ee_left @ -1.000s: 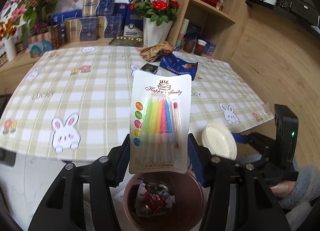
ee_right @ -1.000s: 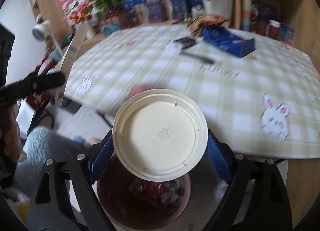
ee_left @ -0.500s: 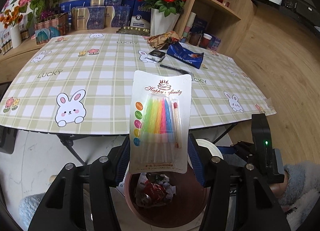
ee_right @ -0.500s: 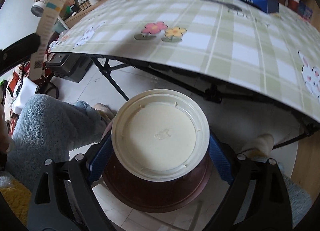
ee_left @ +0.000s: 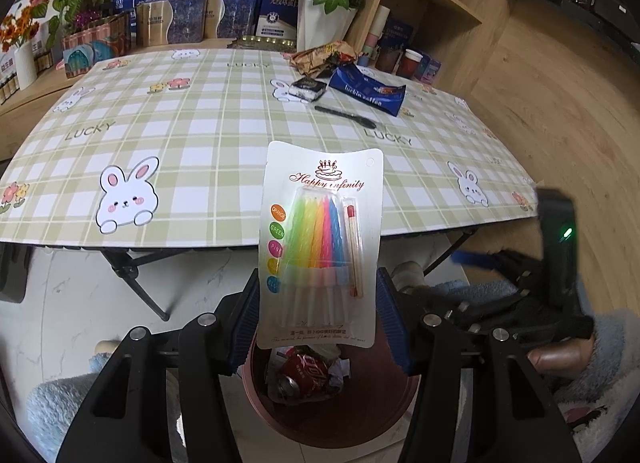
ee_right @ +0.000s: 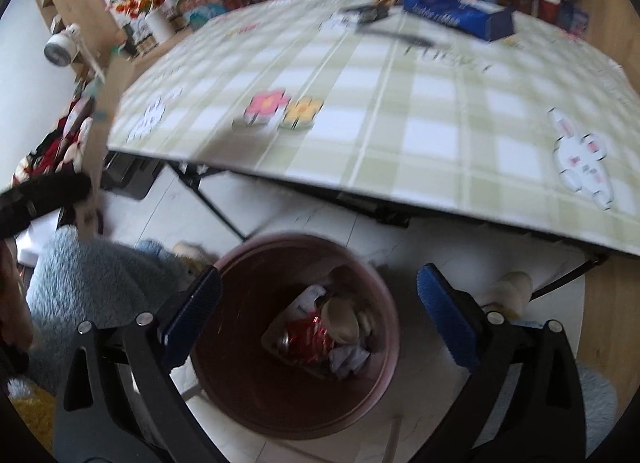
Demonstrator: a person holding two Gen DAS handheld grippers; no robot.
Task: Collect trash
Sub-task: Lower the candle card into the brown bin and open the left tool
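The left gripper [ee_left: 318, 317] has its blue-padded fingers [ee_left: 244, 323] about half apart and pressed on the two side edges of a candle pack [ee_left: 320, 247], a white card with a blister of coloured candles, held upright directly above the trash bin [ee_left: 280, 415]; the right gripper [ee_right: 318, 317] has just been opening its fingers [ee_right: 444, 315] and they now stand at their widest with nothing between them, poised over the same trash bin [ee_right: 248, 395]; a cream lid [ee_right: 340, 317] lies loose inside the bin, resting on a crushed red can [ee_right: 308, 337] and crumpled white paper [ee_right: 350, 359]; in the left wrist view the red can [ee_left: 306, 369] shows just below the card's lower edge; the bin, a round brownish-pink tub, stands on a pale marble-look floor [ee_left: 72, 303] just in front of the bench [ee_left: 192, 143], whose green-and-white checked cover carries rabbit and flower prints; on the far side of the bench lie a black pen [ee_left: 346, 117], a small black pack [ee_left: 306, 87], a blue coffee bag [ee_left: 366, 90] and a crumpled brown wrapper [ee_left: 322, 57], all close together; a vase of red roses [ee_left: 322, 3] stands behind them near a wooden shelf unit [ee_left: 436, 7]; the right gripper's body and a fluffy blue sleeve [ee_left: 612, 347] appear at the right edge of the left wrist view; the right wrist view is blurred.
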